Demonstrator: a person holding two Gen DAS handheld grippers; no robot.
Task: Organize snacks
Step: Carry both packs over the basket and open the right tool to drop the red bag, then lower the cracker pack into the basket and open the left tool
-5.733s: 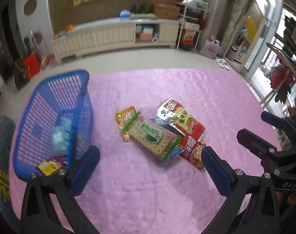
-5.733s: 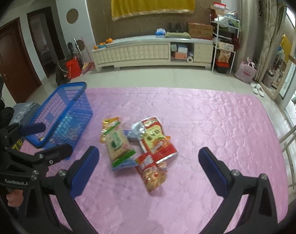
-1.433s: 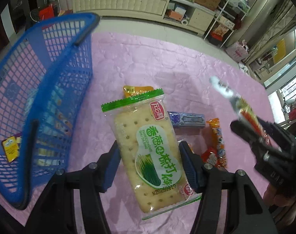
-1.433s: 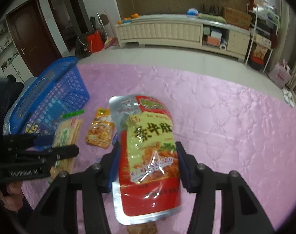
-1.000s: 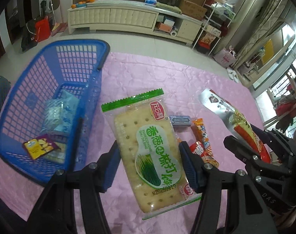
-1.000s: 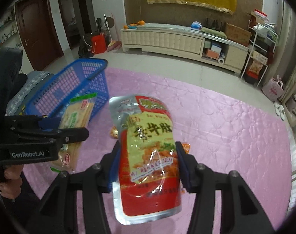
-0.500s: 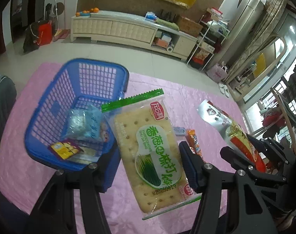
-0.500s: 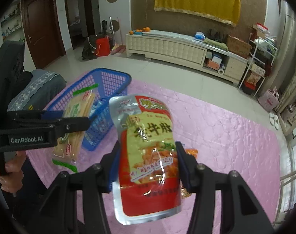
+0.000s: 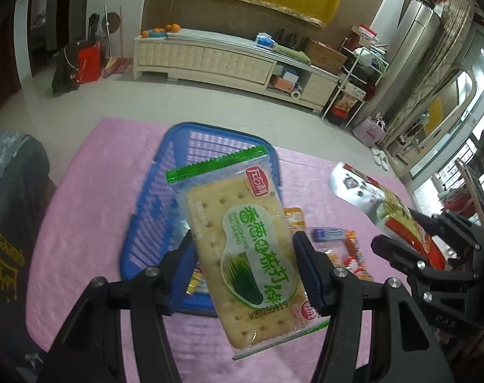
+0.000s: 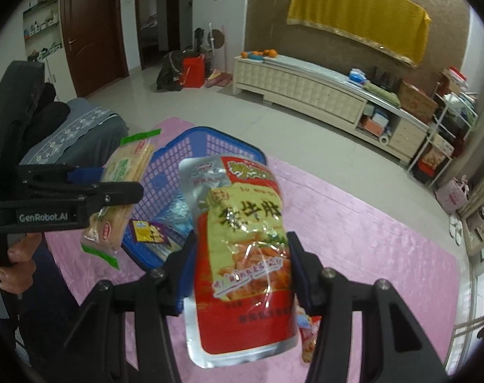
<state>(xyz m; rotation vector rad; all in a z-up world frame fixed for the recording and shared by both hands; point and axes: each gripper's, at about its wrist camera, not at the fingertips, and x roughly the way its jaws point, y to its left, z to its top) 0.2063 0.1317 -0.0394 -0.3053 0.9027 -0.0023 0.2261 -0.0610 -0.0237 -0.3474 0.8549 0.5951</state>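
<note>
— While the left hand-held gripper (image 9: pixel 242 271) clamps the cracker pack (image 9: pixel 242 249) above the blue basket (image 9: pixel 178 140), what might fail?

— Released early, it lands on the pink quilt (image 9: pixel 82 198). The right hand-held gripper (image 10: pixel 240 271) pinches the red snack pouch (image 10: pixel 242 255) just right of the basket; that glossy pouch could slip.

A home living room; long cream sideboard (image 10: pixel 321 94), yellow wall hanging (image 10: pixel 360 16), wooden door (image 10: pixel 92 28)
</note>
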